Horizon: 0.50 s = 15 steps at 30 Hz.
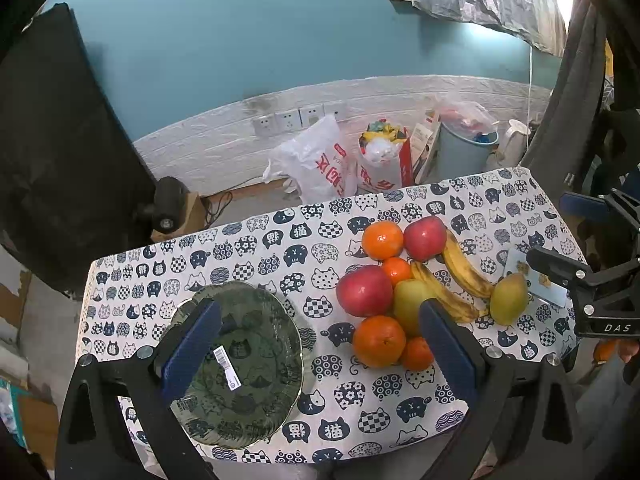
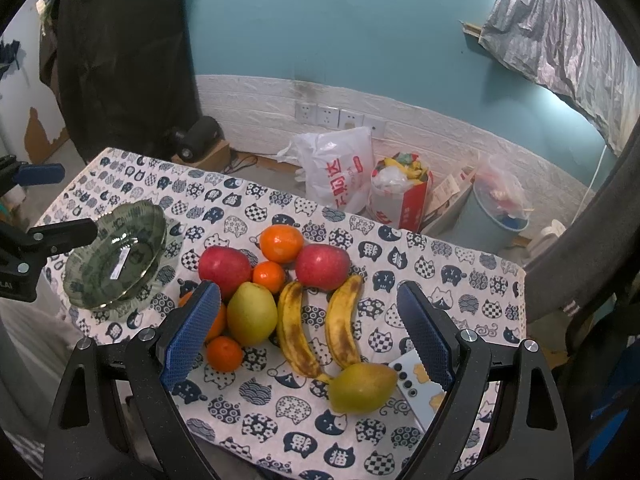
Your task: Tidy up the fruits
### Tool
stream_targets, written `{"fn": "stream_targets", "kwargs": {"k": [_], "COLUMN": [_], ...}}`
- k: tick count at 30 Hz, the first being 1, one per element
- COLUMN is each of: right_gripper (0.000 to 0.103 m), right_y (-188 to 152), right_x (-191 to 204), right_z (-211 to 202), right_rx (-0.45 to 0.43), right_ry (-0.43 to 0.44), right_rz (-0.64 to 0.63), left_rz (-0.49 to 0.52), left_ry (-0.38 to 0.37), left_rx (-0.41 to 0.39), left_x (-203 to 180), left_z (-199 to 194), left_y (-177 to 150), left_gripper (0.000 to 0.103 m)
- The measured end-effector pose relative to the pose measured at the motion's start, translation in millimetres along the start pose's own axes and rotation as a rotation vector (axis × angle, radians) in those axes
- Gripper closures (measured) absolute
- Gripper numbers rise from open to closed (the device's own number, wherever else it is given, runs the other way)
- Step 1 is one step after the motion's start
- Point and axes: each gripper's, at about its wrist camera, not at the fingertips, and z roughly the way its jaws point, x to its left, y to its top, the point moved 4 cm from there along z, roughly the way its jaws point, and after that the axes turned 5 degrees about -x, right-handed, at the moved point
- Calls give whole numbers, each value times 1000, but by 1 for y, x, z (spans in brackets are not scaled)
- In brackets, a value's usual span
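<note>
Evidently nothing picked yet: left gripper (image 1: 320, 344) and right gripper (image 2: 308, 336) both hover, jaws spread wide and empty. Fruit pile (image 2: 276, 280) sits frame centre; glass bowl (image 2: 116, 260) centre left, empty. Risk: nudging one round orange (image 2: 224, 354) rolls its neighbours off the tablecloth (image 2: 460, 276).

- The right gripper (image 2: 308, 334) hangs wide open above the surface (image 2: 460, 264).
- Between its fingers (image 2: 192, 332): two bananas (image 2: 316, 320), a green pear (image 2: 252, 314), and a second pear (image 2: 362, 387) nearer the right finger.
- Beyond the fingertips: two red apples (image 2: 224, 266) and oranges (image 2: 281, 243).
- Far left of the left finger: an empty green glass bowl (image 2: 116, 256).
- A phone (image 2: 420, 388) lies under the right finger.
</note>
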Motion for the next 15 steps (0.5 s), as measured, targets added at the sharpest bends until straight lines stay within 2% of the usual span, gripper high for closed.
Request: {"fn": "stream_targets", "kwargs": {"k": [15], "right_gripper": [15], "right_y": [0], "right_x": [-1], "right_z": [0], "right_rx": [3], "right_ry": [1], "right_rz": [3], "left_rz": [-1], "left_ry": [0], "left_rx": [2], "left_x": [0], "left_z": [0], "left_y": [0], "left_gripper": [3]}}
